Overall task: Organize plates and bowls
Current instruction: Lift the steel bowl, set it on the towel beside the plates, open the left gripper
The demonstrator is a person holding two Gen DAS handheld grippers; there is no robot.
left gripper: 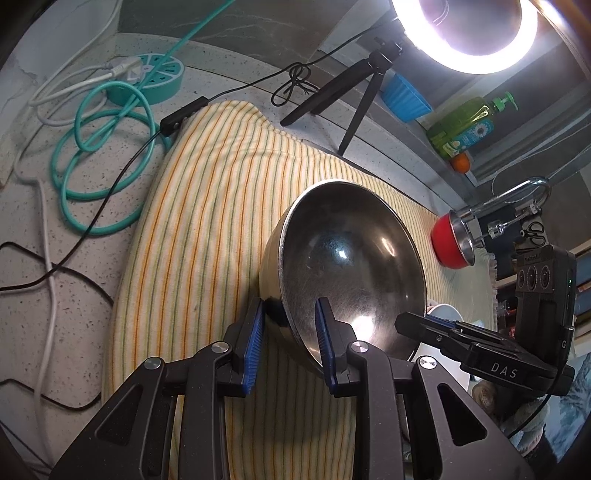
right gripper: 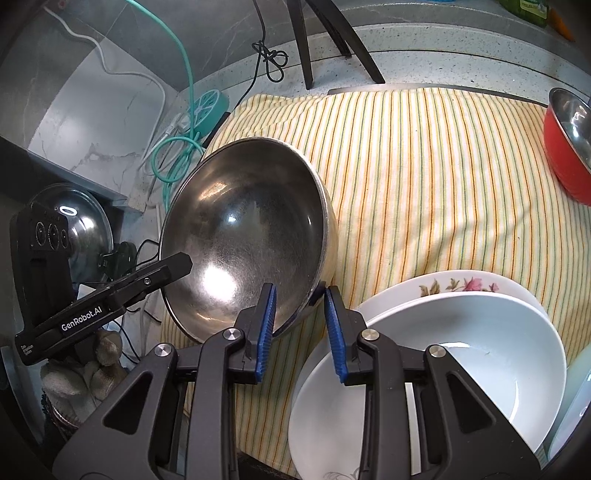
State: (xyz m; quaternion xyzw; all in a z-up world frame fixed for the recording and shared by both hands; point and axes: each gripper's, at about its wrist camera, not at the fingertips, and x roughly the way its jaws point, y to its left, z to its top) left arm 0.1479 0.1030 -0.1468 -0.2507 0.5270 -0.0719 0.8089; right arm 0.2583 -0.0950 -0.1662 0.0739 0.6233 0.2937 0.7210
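Note:
A large steel bowl (left gripper: 351, 266) (right gripper: 243, 229) is tilted above the striped yellow cloth (left gripper: 207, 221) (right gripper: 424, 177). My left gripper (left gripper: 290, 325) straddles its near rim, jaws parted, one blue pad inside and one outside the wall. My right gripper (right gripper: 300, 310) straddles the opposite rim the same way, jaws parted. Each gripper shows in the other's view, the right one (left gripper: 417, 325) and the left one (right gripper: 177, 266). A white bowl (right gripper: 480, 354) sits on a floral plate (right gripper: 465, 282) at the right. A red bowl (left gripper: 448, 240) (right gripper: 565, 155) lies tilted at the far right.
A ring light (left gripper: 476, 29) on a black tripod (left gripper: 332, 96) stands behind the cloth. A teal cable coil (left gripper: 103, 162), a teal power hub (left gripper: 155, 74) and white and black cords lie at the left. A green soap bottle (left gripper: 469, 123) and tap (left gripper: 517, 195) are at the right.

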